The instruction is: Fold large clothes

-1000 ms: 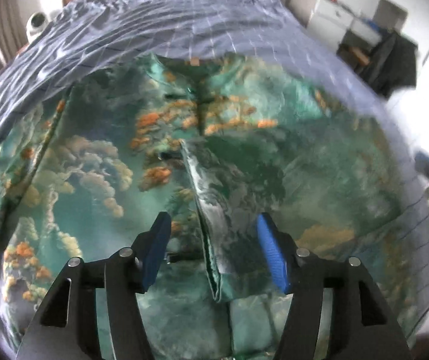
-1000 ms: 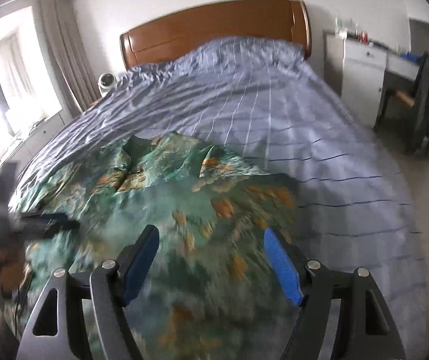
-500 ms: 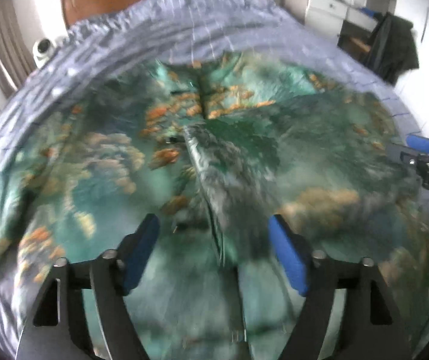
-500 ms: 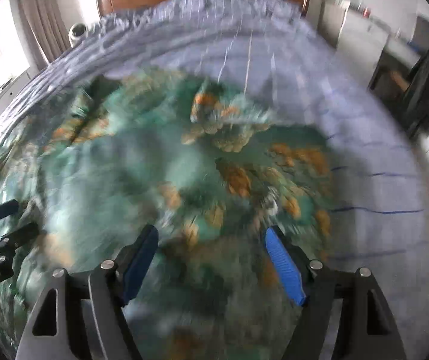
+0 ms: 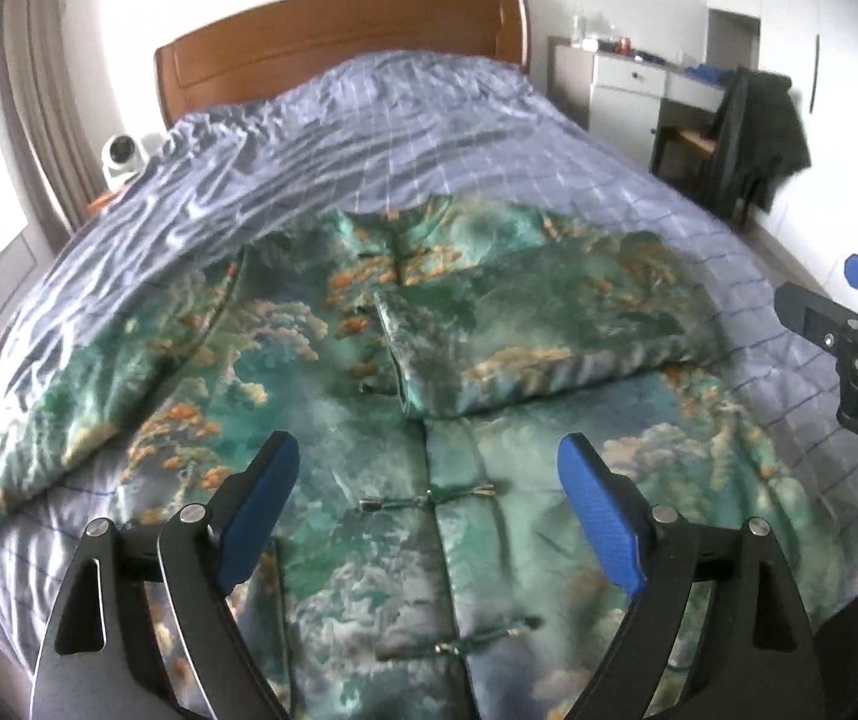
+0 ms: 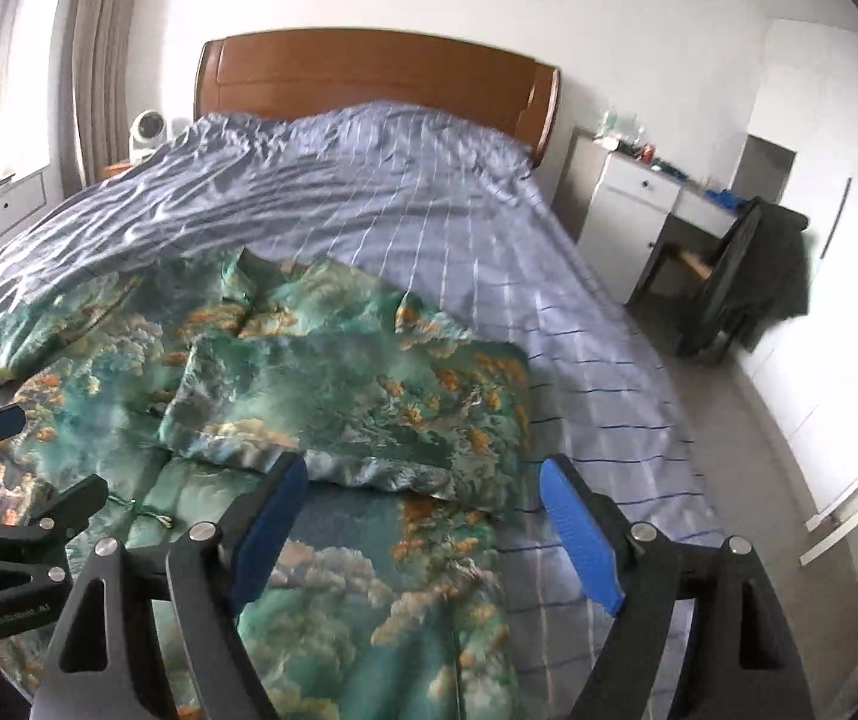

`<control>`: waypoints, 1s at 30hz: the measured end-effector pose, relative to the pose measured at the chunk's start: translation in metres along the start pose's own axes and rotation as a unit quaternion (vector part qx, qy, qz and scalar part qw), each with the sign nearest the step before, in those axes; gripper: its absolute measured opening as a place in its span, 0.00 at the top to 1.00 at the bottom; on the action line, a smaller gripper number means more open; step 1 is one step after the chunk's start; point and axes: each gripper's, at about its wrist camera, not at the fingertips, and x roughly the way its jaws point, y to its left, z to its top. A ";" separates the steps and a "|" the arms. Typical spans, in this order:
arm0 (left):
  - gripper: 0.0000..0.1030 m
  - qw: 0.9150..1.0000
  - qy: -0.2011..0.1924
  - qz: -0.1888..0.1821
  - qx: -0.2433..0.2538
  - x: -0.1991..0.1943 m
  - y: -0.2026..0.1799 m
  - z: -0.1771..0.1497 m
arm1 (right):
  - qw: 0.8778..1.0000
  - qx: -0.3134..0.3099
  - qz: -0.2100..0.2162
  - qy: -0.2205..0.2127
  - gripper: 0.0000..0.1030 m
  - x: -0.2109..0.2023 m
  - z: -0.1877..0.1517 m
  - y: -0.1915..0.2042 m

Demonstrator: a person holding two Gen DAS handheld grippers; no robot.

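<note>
A large green garment [image 5: 333,372] printed with clouds and orange trees lies front-up on the bed. Its right sleeve [image 5: 543,330] is folded in across the chest; its left sleeve [image 5: 87,396] lies spread out to the left. Frog fastenings run down the front. The garment also shows in the right wrist view [image 6: 339,396]. My left gripper [image 5: 429,510] is open and empty, raised above the garment's lower front. My right gripper [image 6: 423,528] is open and empty, above the garment's right lower side. Each gripper shows at the other view's edge.
The bed has a blue checked cover [image 5: 381,126] and a wooden headboard [image 6: 369,84]. A white camera [image 5: 123,156] stands at the bed's left. A white desk [image 6: 639,210] and a chair with a dark coat [image 6: 747,276] stand at the right, beyond grey floor.
Both grippers have pulled back and up from the garment, so more of the bed and room shows. The right sleeve stays folded across the chest. Both stay open.
</note>
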 end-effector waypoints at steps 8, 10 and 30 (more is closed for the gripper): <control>0.11 1.000 -0.020 0.008 -0.020 -0.026 0.012 -0.003 | 0.999 -0.012 -0.036 -0.039 0.21 -0.045 0.002 0.002; 0.11 0.999 -0.023 0.010 -0.024 -0.028 0.014 -0.005 | 0.998 -0.013 -0.039 -0.047 0.21 -0.054 0.004 0.003; 0.08 0.997 0.014 0.023 -0.075 -0.006 0.066 -0.027 | 0.997 -0.017 -0.009 -0.069 0.20 -0.075 0.001 0.010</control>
